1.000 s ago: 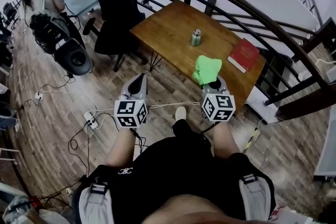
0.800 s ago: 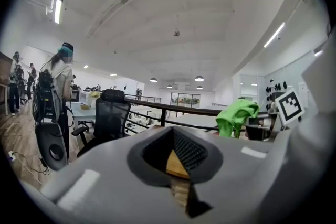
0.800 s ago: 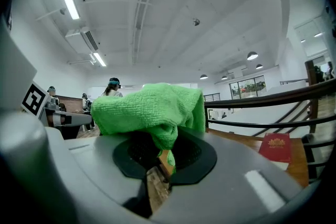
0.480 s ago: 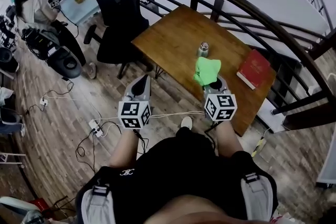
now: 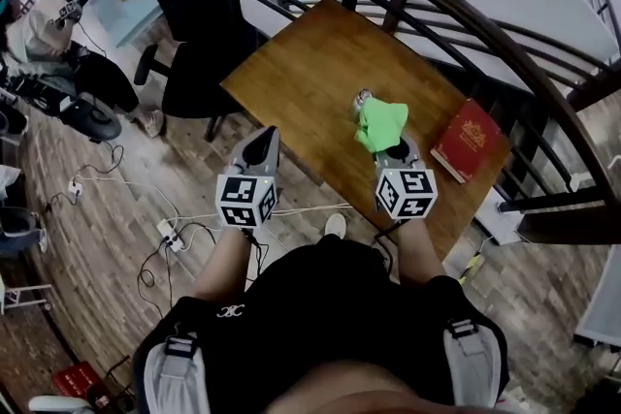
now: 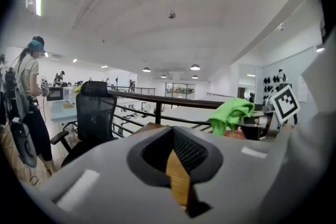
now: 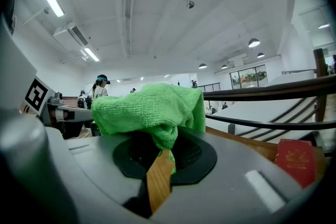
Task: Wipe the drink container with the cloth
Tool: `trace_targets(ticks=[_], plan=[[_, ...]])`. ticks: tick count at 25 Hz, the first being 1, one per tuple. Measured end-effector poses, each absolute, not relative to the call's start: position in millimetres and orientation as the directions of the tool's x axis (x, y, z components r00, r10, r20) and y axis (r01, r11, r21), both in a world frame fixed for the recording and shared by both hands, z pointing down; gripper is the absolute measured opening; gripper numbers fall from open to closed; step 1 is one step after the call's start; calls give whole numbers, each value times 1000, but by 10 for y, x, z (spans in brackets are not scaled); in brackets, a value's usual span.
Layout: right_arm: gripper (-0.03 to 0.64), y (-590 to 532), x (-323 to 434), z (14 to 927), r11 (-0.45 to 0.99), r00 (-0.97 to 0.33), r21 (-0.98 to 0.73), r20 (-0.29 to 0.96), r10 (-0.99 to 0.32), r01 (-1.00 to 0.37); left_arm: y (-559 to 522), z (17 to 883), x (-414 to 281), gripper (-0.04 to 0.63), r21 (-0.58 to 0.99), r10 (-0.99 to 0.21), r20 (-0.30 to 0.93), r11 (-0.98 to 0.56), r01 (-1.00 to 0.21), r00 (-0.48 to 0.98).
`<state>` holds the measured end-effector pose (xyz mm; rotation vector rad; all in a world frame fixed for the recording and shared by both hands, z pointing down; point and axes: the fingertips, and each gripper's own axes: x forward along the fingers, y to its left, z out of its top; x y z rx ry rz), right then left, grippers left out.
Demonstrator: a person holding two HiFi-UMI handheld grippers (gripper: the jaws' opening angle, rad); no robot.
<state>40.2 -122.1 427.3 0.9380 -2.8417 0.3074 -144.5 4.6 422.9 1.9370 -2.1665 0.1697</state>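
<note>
A small metal drink container (image 5: 362, 99) stands on the wooden table (image 5: 301, 82), mostly hidden behind the green cloth (image 5: 380, 124). My right gripper (image 5: 397, 152) is shut on that cloth (image 7: 152, 110), which bunches up over its jaws just short of the container. My left gripper (image 5: 259, 147) hangs at the table's near edge, shut and empty; its jaws meet with nothing between them (image 6: 176, 165). The cloth (image 6: 230, 114) also shows at the right of the left gripper view.
A red book (image 5: 467, 139) lies on the table's right end, also seen as a red book (image 7: 295, 160). A black office chair (image 5: 194, 10) stands left of the table. A dark railing (image 5: 485, 24) curves behind it. Cables and a power strip (image 5: 167, 230) lie on the floor.
The person has stepped closer to the table. Both grippers now reach its near edge, and the cloth has moved up to cover most of the container.
</note>
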Motion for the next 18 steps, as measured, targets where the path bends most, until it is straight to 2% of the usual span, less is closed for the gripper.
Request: trace_targets(ticks=[11,18], plan=[[46,-1910,432,4431,801,-818,-176,199,-540,-572,-1049,4325,-1201,54,39,-952,307,8,-999,4],[46,-1980,492,4568,738,-760,-193,231,-607,-647,-1555,4449,-1128,54,64,-939,311,-133,-989,146]])
